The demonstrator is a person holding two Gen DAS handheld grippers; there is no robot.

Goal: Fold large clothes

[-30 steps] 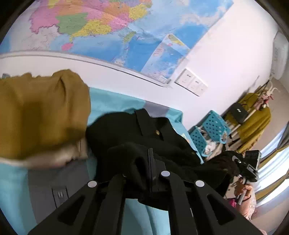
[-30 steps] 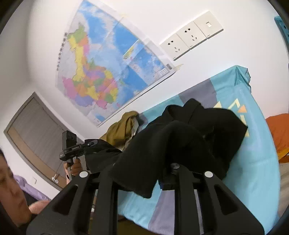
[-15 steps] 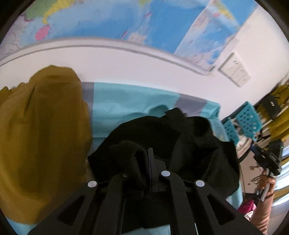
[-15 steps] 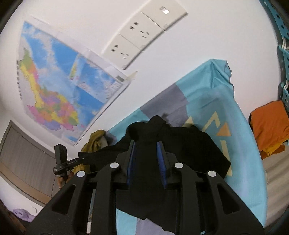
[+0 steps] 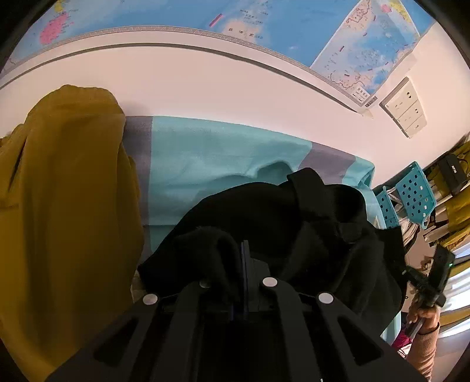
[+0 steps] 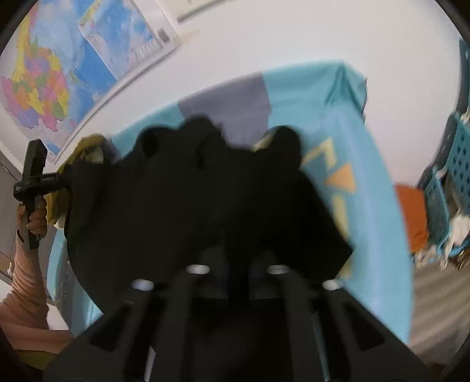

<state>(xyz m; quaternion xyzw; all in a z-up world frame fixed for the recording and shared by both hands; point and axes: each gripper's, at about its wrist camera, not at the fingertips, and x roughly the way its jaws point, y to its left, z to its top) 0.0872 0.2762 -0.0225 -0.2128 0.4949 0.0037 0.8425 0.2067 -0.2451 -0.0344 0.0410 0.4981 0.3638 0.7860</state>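
Black garment (image 5: 293, 223) bunched between both tongs' tips.

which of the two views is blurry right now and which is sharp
Right wrist view: motion-smeared, the black garment and teal sheet edges streak. Left wrist view: sharp, the wall map text and socket panel crisp, only fisheye bending at the rim.
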